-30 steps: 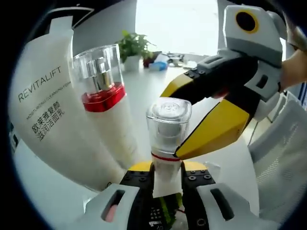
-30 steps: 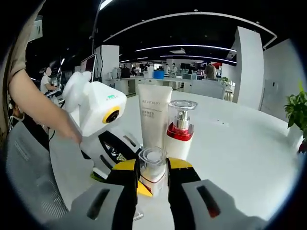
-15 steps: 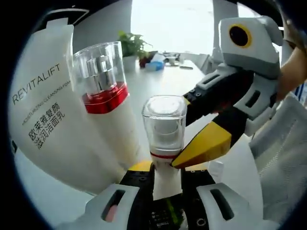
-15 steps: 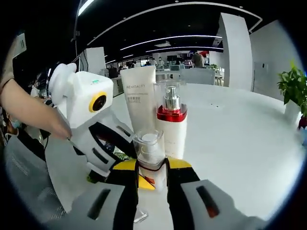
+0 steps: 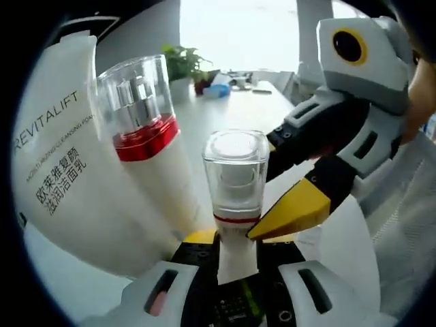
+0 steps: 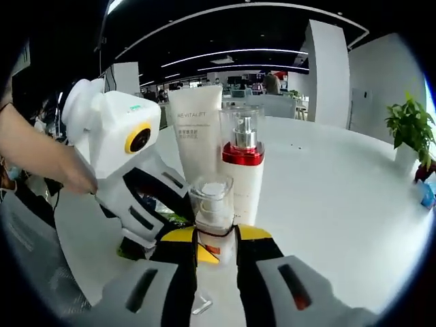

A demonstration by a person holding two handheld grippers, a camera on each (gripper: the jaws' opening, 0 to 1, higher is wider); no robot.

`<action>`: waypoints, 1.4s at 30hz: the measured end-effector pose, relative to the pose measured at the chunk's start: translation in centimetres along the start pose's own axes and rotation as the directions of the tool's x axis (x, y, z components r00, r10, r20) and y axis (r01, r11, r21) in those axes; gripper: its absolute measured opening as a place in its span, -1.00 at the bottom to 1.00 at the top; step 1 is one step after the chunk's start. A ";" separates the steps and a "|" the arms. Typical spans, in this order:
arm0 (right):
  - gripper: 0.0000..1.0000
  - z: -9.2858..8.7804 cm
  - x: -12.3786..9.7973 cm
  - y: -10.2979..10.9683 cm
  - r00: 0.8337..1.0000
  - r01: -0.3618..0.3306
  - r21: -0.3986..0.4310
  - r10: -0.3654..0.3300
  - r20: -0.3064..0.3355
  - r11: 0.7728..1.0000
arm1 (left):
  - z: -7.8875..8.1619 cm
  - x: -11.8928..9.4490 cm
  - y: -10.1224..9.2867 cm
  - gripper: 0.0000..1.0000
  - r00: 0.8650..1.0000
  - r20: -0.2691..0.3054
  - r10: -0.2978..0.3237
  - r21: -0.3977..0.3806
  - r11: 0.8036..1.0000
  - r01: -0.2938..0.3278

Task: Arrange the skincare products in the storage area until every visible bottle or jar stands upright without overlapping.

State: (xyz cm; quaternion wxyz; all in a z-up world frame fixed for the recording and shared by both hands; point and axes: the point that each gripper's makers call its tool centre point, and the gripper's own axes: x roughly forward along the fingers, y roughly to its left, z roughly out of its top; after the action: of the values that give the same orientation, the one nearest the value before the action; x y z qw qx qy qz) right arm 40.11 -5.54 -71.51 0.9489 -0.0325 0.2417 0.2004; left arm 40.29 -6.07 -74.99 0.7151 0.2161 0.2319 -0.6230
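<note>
Small bottle (image 5: 235, 197) clamped by both grippers, upright on white counter (image 6: 327, 197).

Left gripper (image 5: 235, 255) closed on small bottle's white body below clear cap; in right gripper view, seen at 9 o'clock (image 6: 187, 245), held by a hand (image 6: 65, 174). Right gripper (image 6: 216, 248) likewise closed on same bottle (image 6: 212, 211); in left gripper view, entering from 3 o'clock, yellow jaw tip touching red band. Pump bottle (image 6: 243, 170) with red collar upright just behind. White Revitalift tube (image 6: 196, 139) standing beside pump bottle, toward 11 o'clock. Potted plant (image 6: 407, 129) far off at 3 o'clock.
</note>
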 end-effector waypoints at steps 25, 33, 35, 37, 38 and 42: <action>-0.63 -1.2 1.0 -0.7 0.985 0.173 0.127 -0.168 -0.050 0.977 | -1.1 -0.5 -0.1 -0.51 0.999 -0.037 0.007 0.007 1.000 -0.006; -0.63 -1.4 1.4 -1.0 0.968 0.252 0.169 -0.246 -0.057 0.953 | -1.3 -2.1 0.2 -0.46 0.998 -0.041 0.049 -0.021 0.999 -0.050; -0.63 -1.5 1.4 -1.1 0.961 0.275 0.171 -0.268 -0.065 0.946 | -1.5 -2.6 0.4 -0.45 0.997 -0.043 0.061 -0.033 0.997 -0.063; -0.63 -1.6 1.4 -1.2 0.956 0.294 0.184 -0.287 -0.068 0.938 | -1.6 -3.1 0.5 -0.44 0.996 -0.043 0.073 -0.047 0.996 -0.076; -0.63 -1.6 1.4 -1.3 0.953 0.302 0.181 -0.294 -0.069 0.936 | -1.6 -3.2 0.5 -0.44 0.996 -0.042 0.076 -0.051 0.996 -0.078; -0.63 -2.0 1.6 -0.8 0.955 0.298 0.200 -0.287 -0.079 0.933 | -1.8 -3.5 0.4 -0.43 0.996 -0.047 0.079 -0.056 0.995 -0.081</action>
State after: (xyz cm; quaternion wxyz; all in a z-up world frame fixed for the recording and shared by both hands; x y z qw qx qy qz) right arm 40.87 -6.03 -74.07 0.9600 0.0272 0.2770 0.0295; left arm 40.12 -2.18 -74.28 0.7401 0.2183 0.2569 -0.5819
